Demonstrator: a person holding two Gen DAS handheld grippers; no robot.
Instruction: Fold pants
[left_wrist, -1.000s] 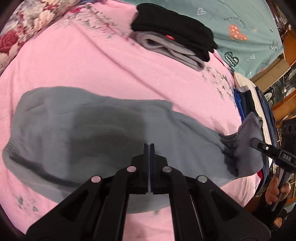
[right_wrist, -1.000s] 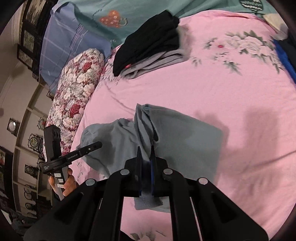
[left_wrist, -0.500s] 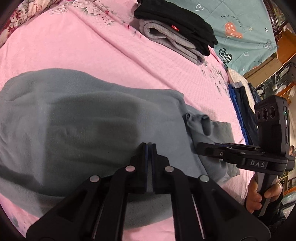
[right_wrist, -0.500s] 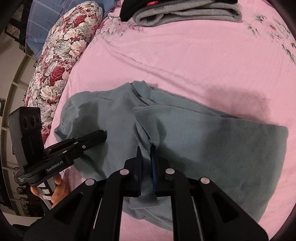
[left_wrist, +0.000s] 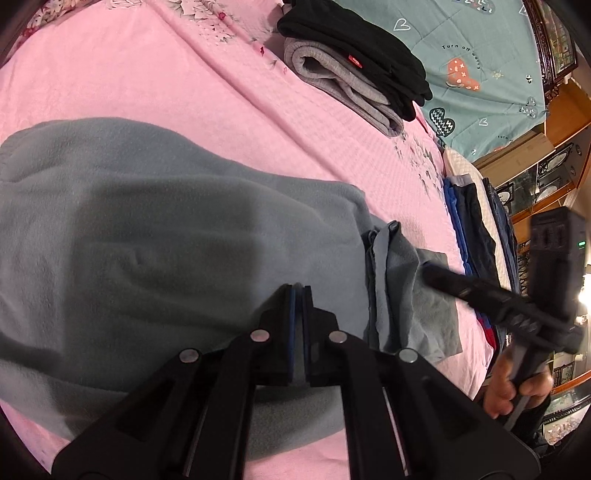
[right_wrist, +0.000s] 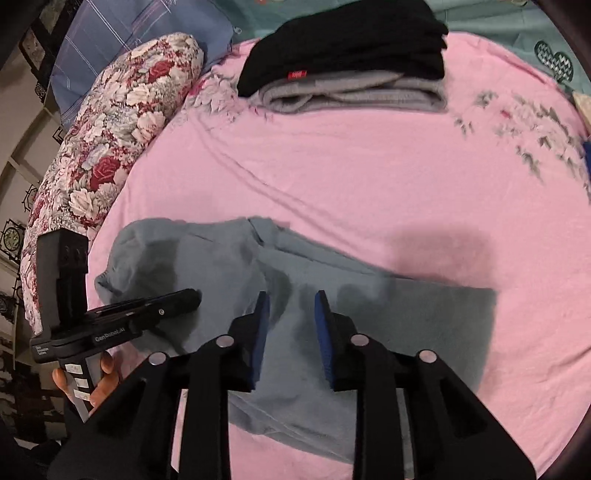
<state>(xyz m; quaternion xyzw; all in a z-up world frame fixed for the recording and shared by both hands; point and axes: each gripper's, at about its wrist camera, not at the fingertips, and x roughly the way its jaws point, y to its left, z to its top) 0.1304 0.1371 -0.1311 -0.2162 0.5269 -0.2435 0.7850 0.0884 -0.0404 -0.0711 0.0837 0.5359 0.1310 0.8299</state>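
Observation:
Grey-blue fleece pants lie on the pink bedsheet, with the leg end folded back over the body. In the right wrist view the pants lie flat under my grippers. My left gripper is shut and empty, hovering just over the pants; it also shows at the left of the right wrist view. My right gripper is open and empty above the folded edge. In the left wrist view it sits at the right, by the leg end.
A stack of folded black and grey clothes lies at the far side of the bed. A floral bolster lies along the left. More folded clothes are piled at the bed's right edge.
My right gripper has opened and let go of the pants' leg end, which now lies folded over the body. My left gripper stays shut and has moved slightly right over the pants.

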